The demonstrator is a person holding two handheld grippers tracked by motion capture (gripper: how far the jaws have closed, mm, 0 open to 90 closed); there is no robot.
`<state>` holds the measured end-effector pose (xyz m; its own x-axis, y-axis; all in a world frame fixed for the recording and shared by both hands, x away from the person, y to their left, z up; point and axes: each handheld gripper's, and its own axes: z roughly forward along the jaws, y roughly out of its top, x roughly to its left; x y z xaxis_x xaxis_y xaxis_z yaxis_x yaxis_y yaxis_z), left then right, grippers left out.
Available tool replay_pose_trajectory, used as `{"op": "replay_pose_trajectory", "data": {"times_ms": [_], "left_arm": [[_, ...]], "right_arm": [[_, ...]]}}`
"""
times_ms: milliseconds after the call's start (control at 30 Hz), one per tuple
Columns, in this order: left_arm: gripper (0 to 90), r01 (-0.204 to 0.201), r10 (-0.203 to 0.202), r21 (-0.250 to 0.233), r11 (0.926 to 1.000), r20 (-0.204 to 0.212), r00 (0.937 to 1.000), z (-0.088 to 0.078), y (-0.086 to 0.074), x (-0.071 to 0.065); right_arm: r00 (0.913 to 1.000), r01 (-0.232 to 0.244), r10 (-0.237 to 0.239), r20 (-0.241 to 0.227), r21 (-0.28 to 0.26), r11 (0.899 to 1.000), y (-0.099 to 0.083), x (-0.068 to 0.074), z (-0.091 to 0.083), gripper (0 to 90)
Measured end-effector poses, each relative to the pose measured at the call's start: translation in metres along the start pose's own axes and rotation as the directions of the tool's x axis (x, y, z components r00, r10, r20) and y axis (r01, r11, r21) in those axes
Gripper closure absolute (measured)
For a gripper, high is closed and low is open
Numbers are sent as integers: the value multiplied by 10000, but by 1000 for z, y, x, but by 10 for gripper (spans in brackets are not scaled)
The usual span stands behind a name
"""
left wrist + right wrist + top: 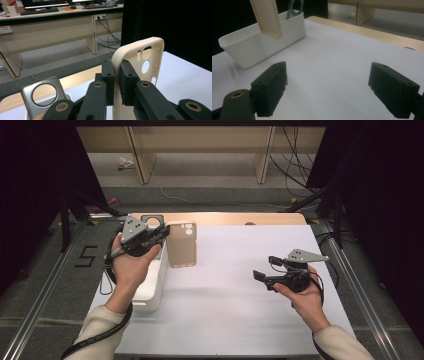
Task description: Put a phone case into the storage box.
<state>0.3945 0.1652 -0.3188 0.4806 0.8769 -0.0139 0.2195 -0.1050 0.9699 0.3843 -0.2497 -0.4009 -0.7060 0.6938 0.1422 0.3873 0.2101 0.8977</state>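
My left gripper (161, 234) is shut on the edge of a beige phone case (182, 245), which hangs in the air just right of a white bin (150, 287). In the left gripper view the two black pads (108, 75) pinch the case's rim (157, 62), and its camera cutouts face me. A grey phone case (152, 220) stands upright in the far end of the bin (28, 94). My right gripper (265, 269) hovers over the white mat at the right, jaws open and empty (328, 82). From there the beige case (268, 17) hangs in front of the bin (262, 42).
A white mat (230, 290) covers the table, with a wooden strip (235, 218) along its far edge. Metal rails (350, 270) run along both sides. Wooden desk legs and loose cables stand on the floor behind the table.
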Motion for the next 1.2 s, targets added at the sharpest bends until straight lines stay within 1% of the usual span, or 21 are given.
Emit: {"op": "replay_pose_trajectory", "data": {"times_ms": [300, 567, 867, 1200], "left_arm": [[832, -17, 16, -150, 9999, -115, 9999, -5, 5, 8], [832, 119, -123, -170, 9998, -250, 9996, -9, 5, 15], [832, 149, -159, -299, 9994, -361, 9992, -14, 9, 22], [832, 203, -235, -430, 9989, -747, 9969, -21, 11, 34]], "right_arm": [[10000, 4, -4, 18, -6, 10000, 0, -1, 0, 163], [10000, 2, -2, 31, -20, 10000, -1, -1, -1, 163], [10000, -5, 5, 39, -27, 10000, -1, -1, -1, 163], [10000, -68, 68, 10, -74, 9999, -1, -1, -1, 163]]}}
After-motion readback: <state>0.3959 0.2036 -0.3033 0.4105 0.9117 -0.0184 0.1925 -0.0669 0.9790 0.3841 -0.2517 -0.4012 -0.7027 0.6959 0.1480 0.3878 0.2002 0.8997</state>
